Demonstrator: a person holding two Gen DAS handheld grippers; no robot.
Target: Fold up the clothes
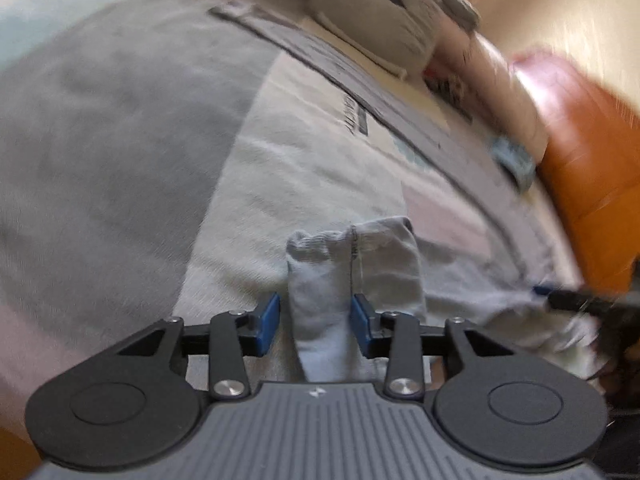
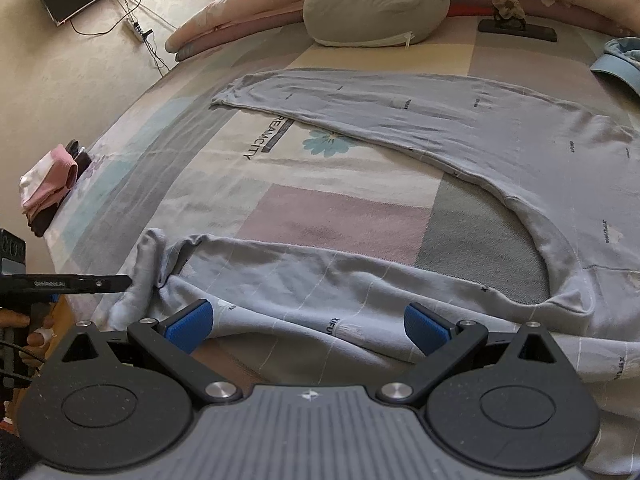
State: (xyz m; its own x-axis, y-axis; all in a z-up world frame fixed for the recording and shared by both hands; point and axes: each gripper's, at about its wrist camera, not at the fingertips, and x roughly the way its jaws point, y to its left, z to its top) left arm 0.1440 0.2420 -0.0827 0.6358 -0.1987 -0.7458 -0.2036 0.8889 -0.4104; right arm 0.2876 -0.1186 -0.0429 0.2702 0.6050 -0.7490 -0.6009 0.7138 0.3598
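Two long legs of light blue-grey trousers (image 2: 400,120) lie spread across the patchwork bed (image 2: 332,212), the near leg along the bed's front edge. They look soft, light and floppy, so each leg will sag and crease unless taken at a hem or seam. The left gripper (image 1: 316,316) has its jaws partly open with the bunched cuff (image 1: 320,280) standing between them, the pads seemingly not pressing it. The right gripper (image 2: 308,326) hangs wide open over the near leg, holding nothing. The waist runs off the right edge, and the left view is blurred.
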